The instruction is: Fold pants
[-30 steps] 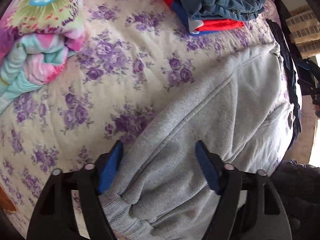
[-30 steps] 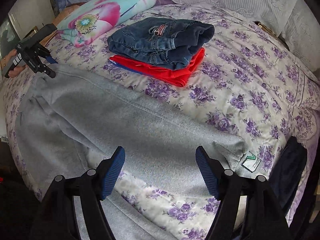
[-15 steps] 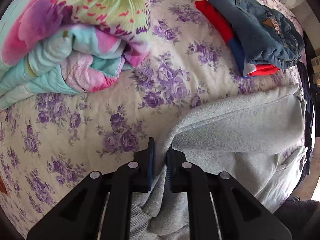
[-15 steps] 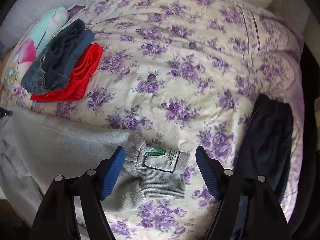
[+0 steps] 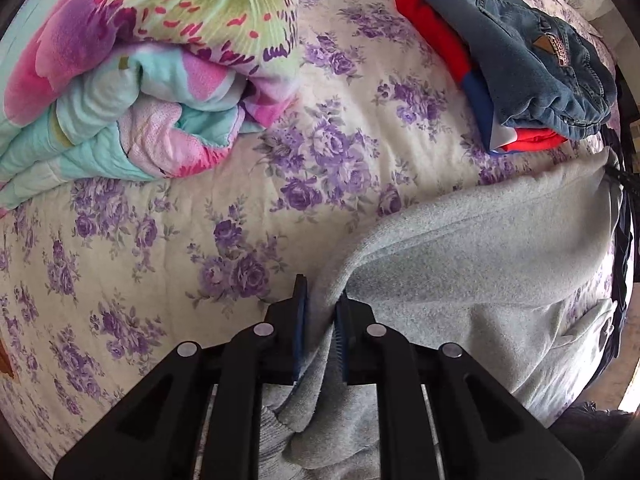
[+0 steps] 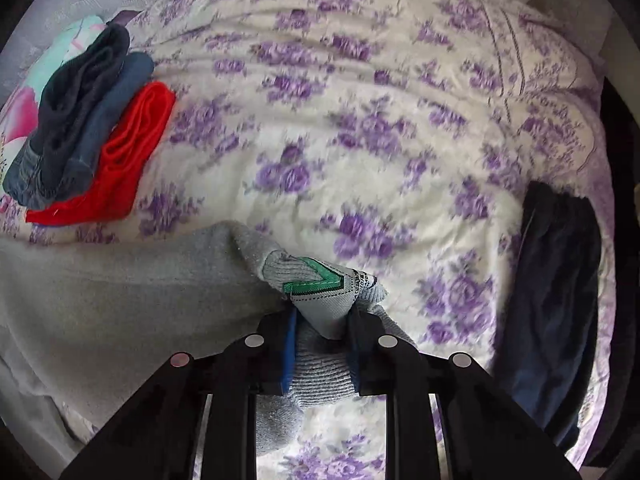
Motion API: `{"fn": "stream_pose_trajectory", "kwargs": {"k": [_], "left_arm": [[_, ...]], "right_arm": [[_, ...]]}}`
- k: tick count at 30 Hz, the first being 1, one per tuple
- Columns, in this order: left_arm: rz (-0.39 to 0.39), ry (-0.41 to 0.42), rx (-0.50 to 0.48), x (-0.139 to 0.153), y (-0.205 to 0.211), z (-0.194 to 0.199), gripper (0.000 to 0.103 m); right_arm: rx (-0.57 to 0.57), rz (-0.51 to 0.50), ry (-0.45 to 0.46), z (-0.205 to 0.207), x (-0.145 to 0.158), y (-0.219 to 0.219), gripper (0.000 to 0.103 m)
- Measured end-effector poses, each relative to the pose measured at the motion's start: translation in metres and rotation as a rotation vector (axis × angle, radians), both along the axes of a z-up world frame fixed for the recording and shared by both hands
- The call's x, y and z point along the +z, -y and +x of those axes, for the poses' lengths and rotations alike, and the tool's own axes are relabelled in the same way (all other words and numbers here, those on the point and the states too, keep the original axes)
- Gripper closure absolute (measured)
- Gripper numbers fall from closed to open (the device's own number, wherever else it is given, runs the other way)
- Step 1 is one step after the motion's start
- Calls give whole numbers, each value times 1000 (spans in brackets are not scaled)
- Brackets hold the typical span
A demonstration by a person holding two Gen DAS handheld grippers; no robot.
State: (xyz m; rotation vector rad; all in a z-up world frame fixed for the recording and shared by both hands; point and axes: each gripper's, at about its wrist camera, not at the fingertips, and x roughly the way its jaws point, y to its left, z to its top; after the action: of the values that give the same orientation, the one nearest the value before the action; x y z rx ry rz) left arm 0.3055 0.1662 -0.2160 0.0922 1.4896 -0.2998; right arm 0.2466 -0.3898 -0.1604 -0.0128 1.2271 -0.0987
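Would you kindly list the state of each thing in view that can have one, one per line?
Grey pants: spread flat on the bed, pinched at both ends.
Left gripper: jaws shut on the grey fabric.
Right gripper: jaws closing, the ribbed cuff between them.
Jeans: folded, stacked on the red garment.
Flowered quilt: folded up.
Dark garment: unfolded, draped at the bed's edge.

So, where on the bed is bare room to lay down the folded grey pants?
Bare bedspread lies between the red and denim stack and the dark garment. A smaller patch lies between the floral quilt and the grey pants. The stack's corner is crowded.
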Motion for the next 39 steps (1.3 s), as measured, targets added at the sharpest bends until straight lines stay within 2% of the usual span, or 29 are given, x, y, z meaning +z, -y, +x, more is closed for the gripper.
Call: {"fn": "stream_pose_trajectory", "kwargs": {"k": [2,5,6,7,8,9,11,14,16,18,20,22,24,25,27,30,32,34,39], "left_arm": [[12,-4,8,-5,2,-1,89],[23,-9,25,-8,2,0,87],[27,-8,28,-7,3,-2,86],[28,-6,31,-4,5,-5,85],[18,-2,32,0,-1,-8,84],[0,7,33,8,-3,-12,83],[-20,41,39,26,-14,-19,72],[-61,126,69,64,-29,-38,60],[-107,181,86,89,-34,-58,57],[-125,233,78,107,-28,-83,52],[-156,260,66,111,-18,-109,42],[-191,256,57,103,-7,-137,39],[-198,217,58,85,4,-161,39],[-188,194,68,72,7,-172,39],[-218,126,108,46,8,-188,40],[-236,76,165,22,6,-209,40],[-239,66,192,13,0,-217,40],[-260,46,227,5,-9,-219,40],[-316,21,265,-2,-24,-214,43]], "right_arm": [[-14,-7,-23,11,-9,-1,81],[0,-60,-91,21,-42,-2,69],[-3,-72,-69,19,-41,-4,64],[-13,-91,-80,20,-38,-5,54],[-20,-100,-99,20,-33,-6,51],[-20,-94,-102,18,-25,-6,50],[-14,-113,-57,7,1,-8,50],[54,-180,54,-20,52,-28,40],[161,-168,113,-40,80,-59,30],[298,-128,133,-46,98,-96,27],[451,-64,130,-56,107,-143,25],[631,18,103,-56,103,-198,25],[783,70,80,-56,96,-256,25],[847,72,80,-52,91,-283,25],[949,51,90,-39,82,-331,25],[1032,27,91,-10,72,-380,25],[1061,27,23,13,57,-397,29],[1104,37,-61,29,40,-409,46],[1151,-32,-193,49,-3,-422,47]]}}
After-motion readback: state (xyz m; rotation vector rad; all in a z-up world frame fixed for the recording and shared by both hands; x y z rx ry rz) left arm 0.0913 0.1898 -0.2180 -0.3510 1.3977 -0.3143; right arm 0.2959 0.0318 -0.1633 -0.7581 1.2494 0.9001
